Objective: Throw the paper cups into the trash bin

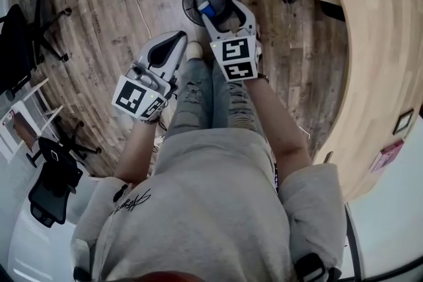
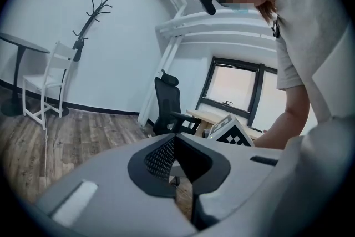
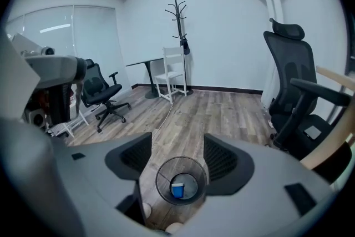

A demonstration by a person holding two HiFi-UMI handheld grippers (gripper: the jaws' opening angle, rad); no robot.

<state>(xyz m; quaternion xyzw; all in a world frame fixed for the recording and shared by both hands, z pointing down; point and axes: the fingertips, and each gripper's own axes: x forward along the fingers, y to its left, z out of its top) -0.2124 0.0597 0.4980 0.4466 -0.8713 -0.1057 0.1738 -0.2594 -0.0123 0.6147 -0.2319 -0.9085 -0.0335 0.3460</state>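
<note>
Our left gripper is clenched on nothing, its jaws together, over the wood floor just left of our legs. Our right gripper hangs released, jaws apart, above the round trash bin. A blue paper cup sits inside the bin. A wooden desk stands at far right.
</note>
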